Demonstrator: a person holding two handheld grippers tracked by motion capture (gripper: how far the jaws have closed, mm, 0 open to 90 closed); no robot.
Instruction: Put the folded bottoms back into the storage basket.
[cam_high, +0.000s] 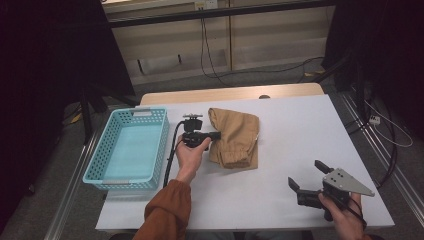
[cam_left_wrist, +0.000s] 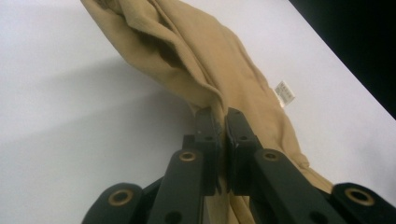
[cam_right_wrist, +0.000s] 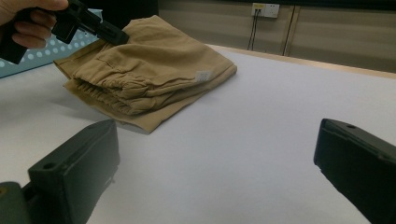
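Where the white table (cam_high: 280, 150) meets its left edge, a light blue perforated basket (cam_high: 131, 148) is seen, its floor bare. Just right of it, the left gripper (cam_high: 216, 134) is held in a hand (cam_high: 191, 156) with a rust-coloured sleeve (cam_high: 167, 210), pointing rightward at the folded tan garment (cam_high: 235, 137). In the left gripper view, the jaws are seen pressed together on a fold of the cloth (cam_left_wrist: 196, 60), a lifted edge being pinched between the pads. The garment is laid near the table's middle, close beside the basket, with a small white tag (cam_left_wrist: 284, 91) noted on its side. Well apart, at the near right corner, the right gripper (cam_high: 306, 178) is held low above the table. Its jaws are spread wide, with nothing between them.
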